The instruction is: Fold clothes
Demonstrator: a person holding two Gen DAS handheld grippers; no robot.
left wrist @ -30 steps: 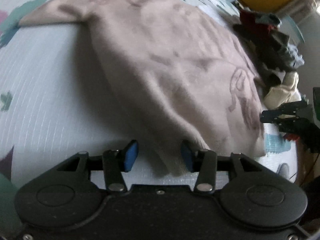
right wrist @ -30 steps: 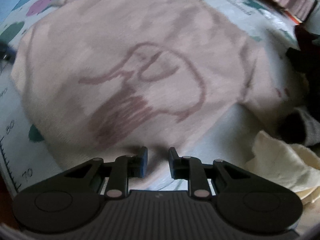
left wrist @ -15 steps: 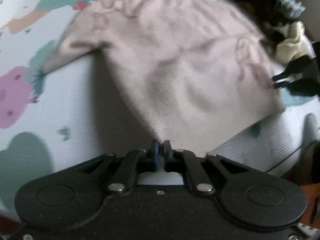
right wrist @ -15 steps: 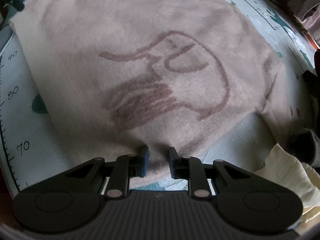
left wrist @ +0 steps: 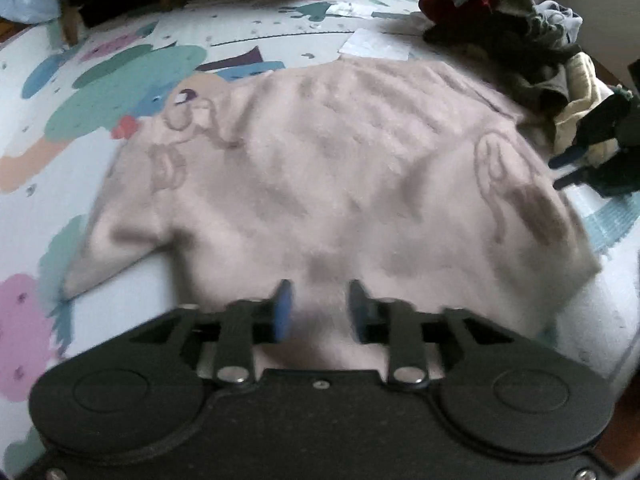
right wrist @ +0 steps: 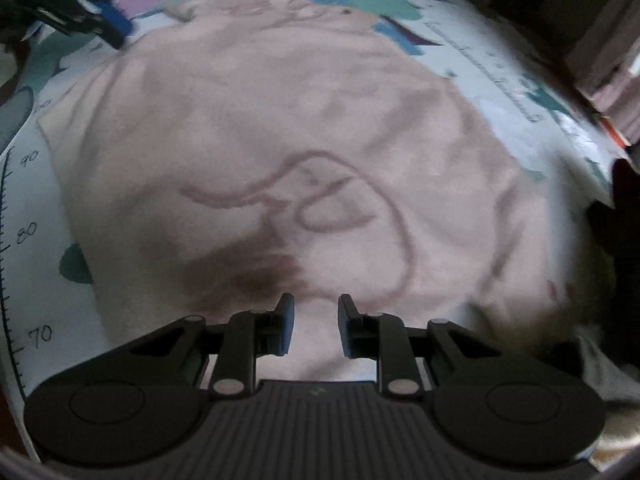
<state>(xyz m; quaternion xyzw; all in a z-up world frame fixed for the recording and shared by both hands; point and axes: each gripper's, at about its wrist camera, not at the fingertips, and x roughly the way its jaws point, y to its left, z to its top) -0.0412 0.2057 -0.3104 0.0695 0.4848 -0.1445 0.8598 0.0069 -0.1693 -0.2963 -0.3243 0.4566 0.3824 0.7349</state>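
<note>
Left wrist view has the pink sweater [left wrist: 340, 184] spread out mostly flat on a colourful play mat [left wrist: 120, 80], one sleeve poking out to the side and a faint drawn pattern across the knit. Left tool [left wrist: 318, 306] sits right at the near hem with its 2 blue-tipped fingers apart, fabric showing in the gap between them, not pinched as far as I can see. Over in the right wrist view the right tool [right wrist: 313, 322] is also parted, hovering over the near edge of the same sweater [right wrist: 280, 140], with the other tool [right wrist: 76, 12] peeking in at the top left corner. My guess on handling: it's a soft fuzzy knit, light, floppy, will sag and bunch the moment it's lifted, and probably grips fine rather than sliding out. Best place to grab looks like the hem corners or the shoulder seams, 1 per tool, so the body stays taut when it gets folded over. Can't tell how many folds it already has in it, honestly, it could be fully open or halved once. No baskets or bins in sight; the only other stuff is a loose clothes pile [left wrist: 520, 40] heaped on the mat just beside the sweater's far edge.
</note>
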